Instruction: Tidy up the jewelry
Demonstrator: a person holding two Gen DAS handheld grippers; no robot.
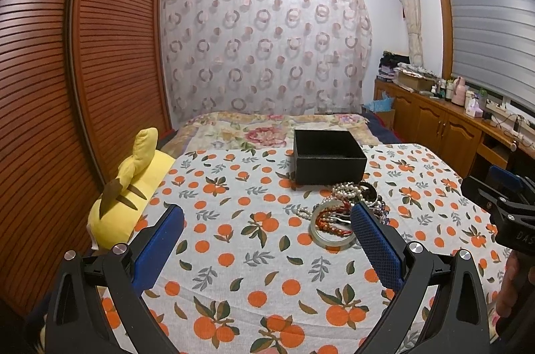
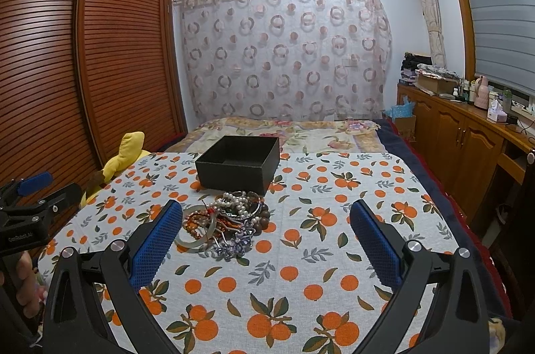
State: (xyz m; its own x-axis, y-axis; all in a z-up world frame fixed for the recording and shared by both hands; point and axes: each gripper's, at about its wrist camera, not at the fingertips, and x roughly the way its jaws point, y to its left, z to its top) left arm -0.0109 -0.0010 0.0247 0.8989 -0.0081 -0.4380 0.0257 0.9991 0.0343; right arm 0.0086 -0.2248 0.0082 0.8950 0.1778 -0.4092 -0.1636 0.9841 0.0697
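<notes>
A heap of jewelry (image 1: 347,207) lies on the orange-print cloth: a pale jade bangle (image 1: 326,235), pearl strands, red and brown bead bracelets. An open, empty black box (image 1: 329,158) stands just behind it. The heap (image 2: 224,220) and the box (image 2: 239,163) also show in the right wrist view. My left gripper (image 1: 267,220) is open and empty; its right finger (image 1: 376,243) stands in front of the heap's right side. My right gripper (image 2: 267,220) is open and empty, with its left finger (image 2: 157,240) beside the bangle (image 2: 194,240).
A yellow plush toy (image 1: 130,187) lies at the cloth's left edge. A louvered wooden wardrobe (image 1: 83,70) stands at left. A wooden cabinet (image 2: 468,133) with bottles runs along the right. A floral bedspread (image 2: 301,130) lies beyond the box.
</notes>
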